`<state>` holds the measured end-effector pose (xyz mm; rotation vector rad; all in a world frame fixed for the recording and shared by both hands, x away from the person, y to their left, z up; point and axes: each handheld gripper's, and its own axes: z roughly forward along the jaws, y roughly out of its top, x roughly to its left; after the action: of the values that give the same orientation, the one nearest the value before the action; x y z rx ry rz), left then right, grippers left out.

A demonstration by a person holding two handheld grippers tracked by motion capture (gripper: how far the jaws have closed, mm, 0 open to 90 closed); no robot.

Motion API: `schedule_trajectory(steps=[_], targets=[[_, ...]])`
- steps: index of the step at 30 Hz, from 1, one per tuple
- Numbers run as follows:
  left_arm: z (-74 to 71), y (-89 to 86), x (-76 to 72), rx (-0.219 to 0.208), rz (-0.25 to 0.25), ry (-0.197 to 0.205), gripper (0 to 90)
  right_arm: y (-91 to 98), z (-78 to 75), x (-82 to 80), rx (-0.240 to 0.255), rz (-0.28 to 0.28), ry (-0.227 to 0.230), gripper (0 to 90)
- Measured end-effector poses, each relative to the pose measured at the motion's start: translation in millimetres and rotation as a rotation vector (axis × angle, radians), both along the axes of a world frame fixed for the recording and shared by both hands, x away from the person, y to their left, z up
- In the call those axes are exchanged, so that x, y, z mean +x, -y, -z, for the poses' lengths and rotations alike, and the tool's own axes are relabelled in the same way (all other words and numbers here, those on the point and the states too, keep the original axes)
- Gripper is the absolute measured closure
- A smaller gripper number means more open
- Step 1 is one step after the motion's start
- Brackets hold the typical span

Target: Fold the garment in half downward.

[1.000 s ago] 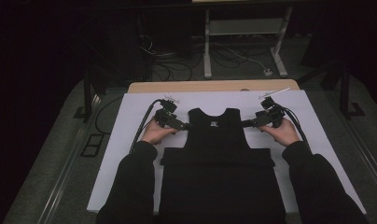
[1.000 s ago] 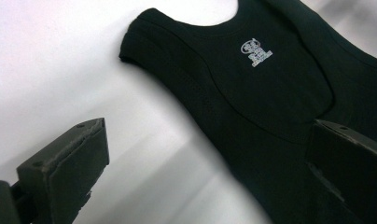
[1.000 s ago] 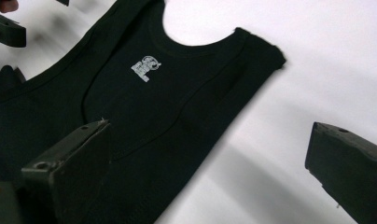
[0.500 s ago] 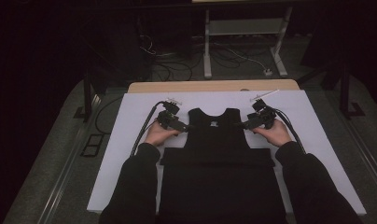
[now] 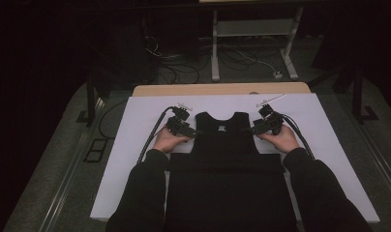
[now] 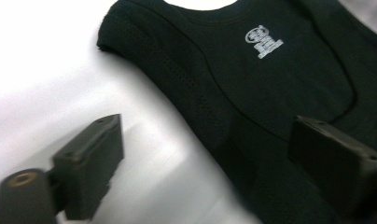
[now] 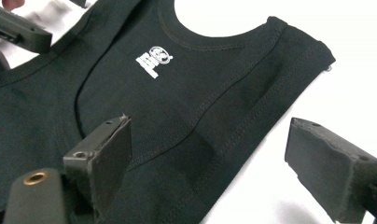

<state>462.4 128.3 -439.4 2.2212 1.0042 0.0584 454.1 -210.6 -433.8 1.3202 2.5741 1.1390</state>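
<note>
Black knit vest (image 5: 222, 145) flat mid-frame on white surface (image 5: 329, 125); left gripper (image 5: 196, 131) and right gripper (image 5: 252, 130) jaws spread, just closing, straddling armhole edges, unobstructed

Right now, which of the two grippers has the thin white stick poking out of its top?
The right gripper, at the tank top's right shoulder strap. A pale stick slants up from it, while the left gripper carries only a small grey plate.
</note>
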Motion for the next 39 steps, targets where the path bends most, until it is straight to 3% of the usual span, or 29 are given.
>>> schedule_trajectory(steps=[12,23,30,39], targets=[[0.1,4.2,-0.8,0.033,-0.018,0.032,28.0,-7.2,4.9,-1.5,-0.049,0.004,0.009,30.7],[1.7,7.0,-2.3,0.014,-0.035,0.049,40.8,-9.3,9.8,-1.3,-0.055,0.028,0.009,45.3],[2.3,9.7,-4.3,0.006,-0.031,0.054,51.5,-14.1,10.2,-3.3,-0.05,0.015,0.009,58.8],[4.0,10.5,-4.5,-0.044,-0.01,0.007,65.6,-17.5,11.5,-5.0,-0.034,0.008,-0.01,75.8]])
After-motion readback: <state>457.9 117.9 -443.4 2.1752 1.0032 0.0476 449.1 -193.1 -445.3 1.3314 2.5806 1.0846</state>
